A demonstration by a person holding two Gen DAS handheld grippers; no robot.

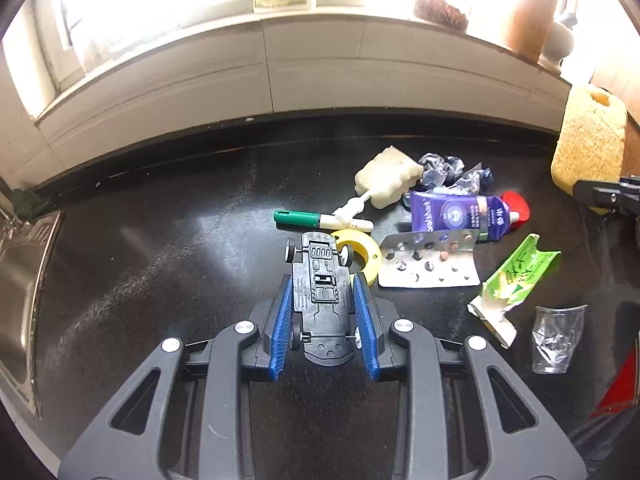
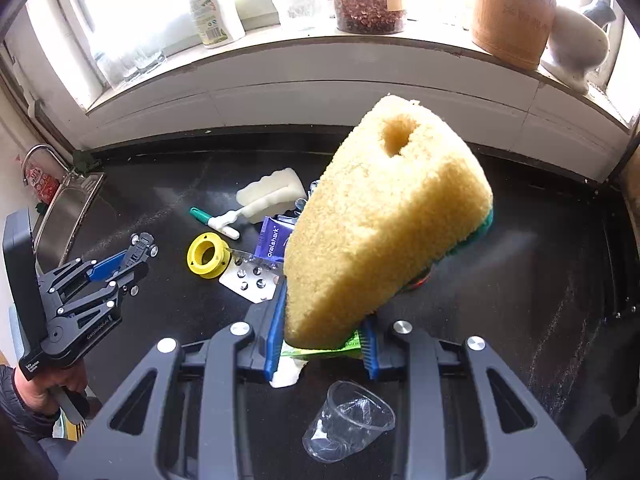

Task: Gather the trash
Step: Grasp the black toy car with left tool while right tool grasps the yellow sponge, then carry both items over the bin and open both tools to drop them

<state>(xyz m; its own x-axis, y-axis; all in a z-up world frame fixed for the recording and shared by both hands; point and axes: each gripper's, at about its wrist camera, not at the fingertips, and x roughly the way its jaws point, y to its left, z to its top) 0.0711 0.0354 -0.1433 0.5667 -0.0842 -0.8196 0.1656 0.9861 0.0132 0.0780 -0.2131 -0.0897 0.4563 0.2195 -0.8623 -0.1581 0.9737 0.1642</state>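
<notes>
My left gripper (image 1: 324, 320) is shut on a black toy car (image 1: 322, 292), held upside down above the dark counter; it also shows in the right wrist view (image 2: 138, 252). My right gripper (image 2: 322, 344) is shut on a big yellow sponge (image 2: 384, 216) with a green underside, held above the trash pile; it shows in the left wrist view (image 1: 588, 140). On the counter lie a blister pack (image 1: 428, 264), a purple tube (image 1: 460, 212), a torn green carton (image 1: 516, 280), a crushed clear cup (image 1: 554, 336), crumpled foil (image 1: 452, 170), a yellow tape spool (image 1: 360, 252) and a white foam brush (image 1: 384, 182).
A steel sink (image 1: 20, 280) lies at the left edge. The tiled wall and windowsill (image 2: 320, 60) run along the back with bottles, a jar (image 2: 368, 4) and a brown pot (image 2: 512, 12).
</notes>
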